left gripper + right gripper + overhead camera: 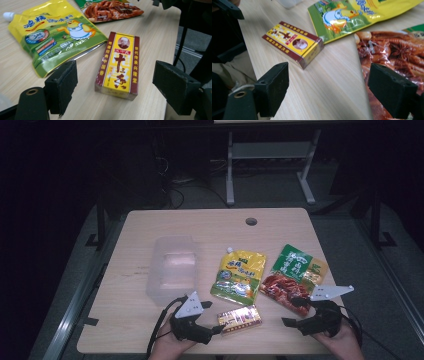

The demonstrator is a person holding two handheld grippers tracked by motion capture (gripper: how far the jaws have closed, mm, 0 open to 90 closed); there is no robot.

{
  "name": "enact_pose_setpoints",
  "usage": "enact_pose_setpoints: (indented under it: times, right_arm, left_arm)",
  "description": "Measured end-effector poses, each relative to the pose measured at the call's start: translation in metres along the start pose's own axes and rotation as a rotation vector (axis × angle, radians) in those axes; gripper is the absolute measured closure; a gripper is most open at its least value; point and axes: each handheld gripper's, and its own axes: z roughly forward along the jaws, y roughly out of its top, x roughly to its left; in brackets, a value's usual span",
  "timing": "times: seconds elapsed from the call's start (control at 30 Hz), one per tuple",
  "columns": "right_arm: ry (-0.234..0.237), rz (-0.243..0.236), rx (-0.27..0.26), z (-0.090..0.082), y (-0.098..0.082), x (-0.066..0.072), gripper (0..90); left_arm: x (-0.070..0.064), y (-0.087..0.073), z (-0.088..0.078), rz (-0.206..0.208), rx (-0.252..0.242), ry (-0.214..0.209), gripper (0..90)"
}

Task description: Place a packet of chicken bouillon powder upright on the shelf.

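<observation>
My left hand-held gripper (113, 87) jaws apart, small yellow-and-maroon cardboard box (118, 65) flat on light wooden tabletop (155, 32) just ahead, untouched. My right hand-held gripper (328, 92) jaws apart over red-and-green snack pouch (397, 53) edge. Yellow-green spouted pouch (239, 277) between pouches and clear plastic container (172, 268).
</observation>
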Motion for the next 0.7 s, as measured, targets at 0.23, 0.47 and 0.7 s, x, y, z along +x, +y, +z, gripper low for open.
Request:
enact_pose_setpoints:
  times: [0.23,0.47,0.7]
  right_arm:
    - [0.023,0.001,-0.027,0.0,0.022,-0.004,15.6]
    - [0.032,-0.015,-0.037,0.005,0.053,-0.012,15.6]
    - [0.045,-0.001,-0.016,0.019,0.091,-0.03,16.5]
  left_arm:
    - [0.005,0.02,0.01,0.027,0.011,-0.01,27.2]
    - [0.012,0.037,0.024,0.026,0.031,-0.028,37.1]
    - [0.023,0.05,0.036,0.022,0.069,-0.021,57.7]
